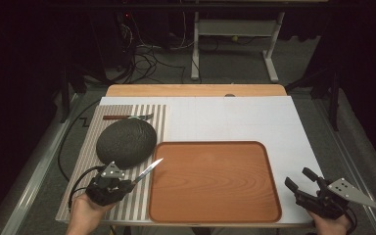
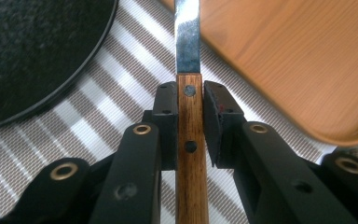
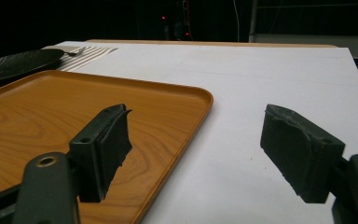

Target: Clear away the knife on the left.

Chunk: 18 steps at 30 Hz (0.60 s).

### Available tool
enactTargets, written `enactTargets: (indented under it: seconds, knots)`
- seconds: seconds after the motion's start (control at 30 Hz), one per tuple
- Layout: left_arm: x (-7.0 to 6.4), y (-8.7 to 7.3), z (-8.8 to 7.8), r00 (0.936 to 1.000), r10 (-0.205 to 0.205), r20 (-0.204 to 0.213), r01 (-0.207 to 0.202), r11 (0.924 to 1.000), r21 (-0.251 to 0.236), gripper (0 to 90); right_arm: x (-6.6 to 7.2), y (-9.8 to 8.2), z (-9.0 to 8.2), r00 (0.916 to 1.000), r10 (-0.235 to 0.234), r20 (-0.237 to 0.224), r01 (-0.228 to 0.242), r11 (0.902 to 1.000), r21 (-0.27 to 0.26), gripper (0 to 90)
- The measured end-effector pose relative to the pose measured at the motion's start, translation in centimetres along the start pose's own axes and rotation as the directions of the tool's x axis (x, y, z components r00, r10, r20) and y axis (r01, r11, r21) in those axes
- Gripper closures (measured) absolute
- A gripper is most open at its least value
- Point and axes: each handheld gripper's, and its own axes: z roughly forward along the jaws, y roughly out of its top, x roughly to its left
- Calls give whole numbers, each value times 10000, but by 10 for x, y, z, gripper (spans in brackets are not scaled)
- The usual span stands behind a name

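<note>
**Holding the knife above the striped mat, tray still bare**

Working from the left of the high view: the left tool [image 1: 127, 185] sits at the lower left of the frame, clenched on the wooden handle of the knife [image 1: 149, 169]. The left gripper view shows both jaws pressed flat against the handle, blade pointing away. The blade tip reaches toward the left rim of the wooden tray [image 1: 215, 145]. Above it lies the dark round plate [image 1: 126, 143] on the striped mat [image 1: 160, 120], with a fork [image 1: 127, 117] beyond it in the upper left.

The tray, centre frame, carries nothing.

At the lower right, the right tool [image 1: 301, 178] is released, jaws wide apart, over the white counter [image 1: 284, 127].

Judgement: pickup of the knife is complete; placement remains, and the plate and fork appear untouched.
</note>
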Motion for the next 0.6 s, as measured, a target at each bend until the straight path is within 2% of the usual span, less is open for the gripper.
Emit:
enactTargets:
  seconds: [0.27,0.6]
  knots:
    - [-11,15,1,9995,217,227,-210,9993,-311,727,0,0,0,10000,-29,-14,29,10000,18,242]
    - [-23,32,6,9976,518,451,-499,9979,-413,726,1,0,1,9999,-104,-41,104,9999,65,244]
